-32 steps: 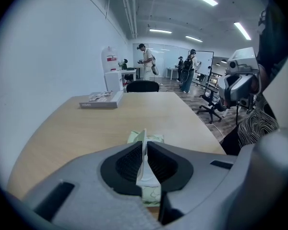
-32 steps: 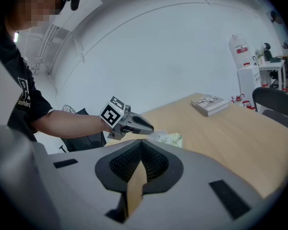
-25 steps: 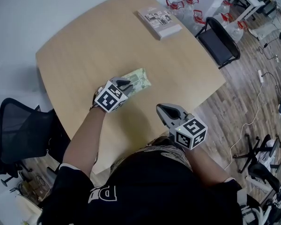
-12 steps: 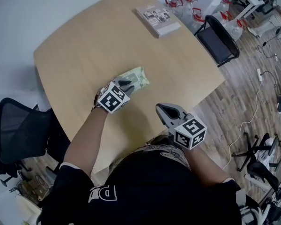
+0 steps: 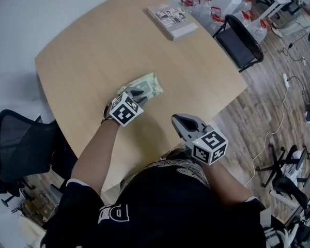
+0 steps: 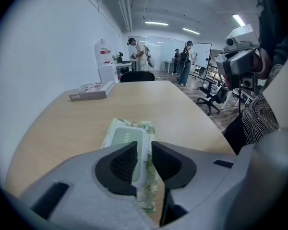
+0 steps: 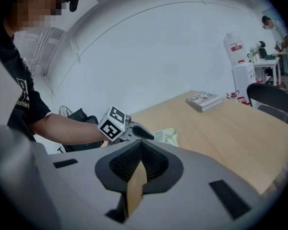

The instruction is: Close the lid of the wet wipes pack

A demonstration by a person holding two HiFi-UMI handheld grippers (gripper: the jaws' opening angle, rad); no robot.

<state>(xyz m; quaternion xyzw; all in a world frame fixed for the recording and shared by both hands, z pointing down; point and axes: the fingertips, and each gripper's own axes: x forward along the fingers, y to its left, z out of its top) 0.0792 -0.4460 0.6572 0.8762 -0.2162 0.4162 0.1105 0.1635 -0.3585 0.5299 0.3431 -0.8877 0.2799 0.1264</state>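
Barely any change seen: left gripper (image 5: 139, 94) kept slightly open, unloaded, at near end of wet wipes pack (image 5: 149, 82) on table (image 5: 93, 45); lid (image 6: 125, 138) judged already flat; right gripper (image 5: 182, 122) held closed, empty, clear.

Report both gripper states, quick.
Left gripper: open a little, over the wet wipes pack.
Right gripper: closed, holding nothing.

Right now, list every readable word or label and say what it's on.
"OUTH", first letters hidden: lid of the wet wipes pack.
Book spine and cover: too blurred to read.
Water dispenser red label: too small to read.
Shirt print: partly out of view, unreadable.
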